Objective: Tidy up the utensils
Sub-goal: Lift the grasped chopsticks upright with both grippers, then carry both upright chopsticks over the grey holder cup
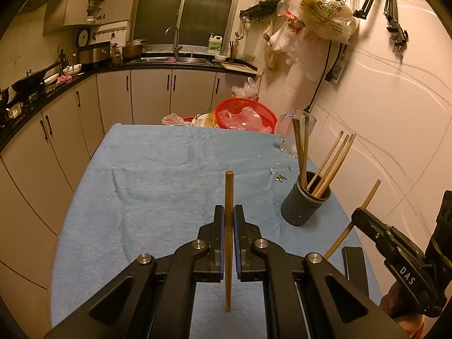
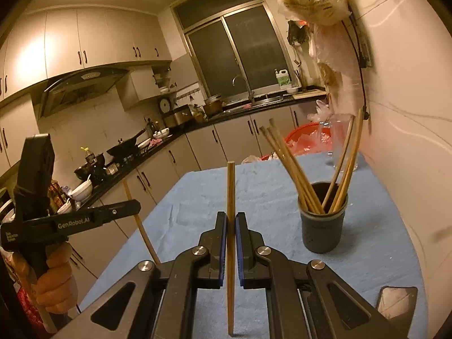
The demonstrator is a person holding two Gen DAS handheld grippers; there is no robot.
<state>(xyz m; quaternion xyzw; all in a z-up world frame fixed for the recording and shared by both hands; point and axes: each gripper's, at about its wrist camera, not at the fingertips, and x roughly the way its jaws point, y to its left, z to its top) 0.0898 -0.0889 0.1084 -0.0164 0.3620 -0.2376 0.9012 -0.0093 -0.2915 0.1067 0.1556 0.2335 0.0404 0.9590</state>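
My left gripper (image 1: 229,207) is shut on a wooden chopstick (image 1: 228,197) that stands upright between its pads above the blue cloth. The right gripper (image 2: 231,214) is likewise shut on a second chopstick (image 2: 230,186), also upright. A dark grey holder cup (image 1: 303,203) with several chopsticks leaning out of it stands to the right of the left gripper; in the right wrist view the same cup (image 2: 322,227) is ahead and right. Each wrist view catches the other gripper at its edge, with its chopstick (image 1: 370,193) (image 2: 132,197) sticking out.
The table wears a blue cloth (image 1: 158,175). A clear glass jug (image 1: 291,132) and a red basket (image 1: 245,117) with plastic bags sit at the far end. A black phone (image 1: 354,265) lies near the right edge. Small scraps (image 1: 279,176) lie beside the cup. A tiled wall runs along the right.
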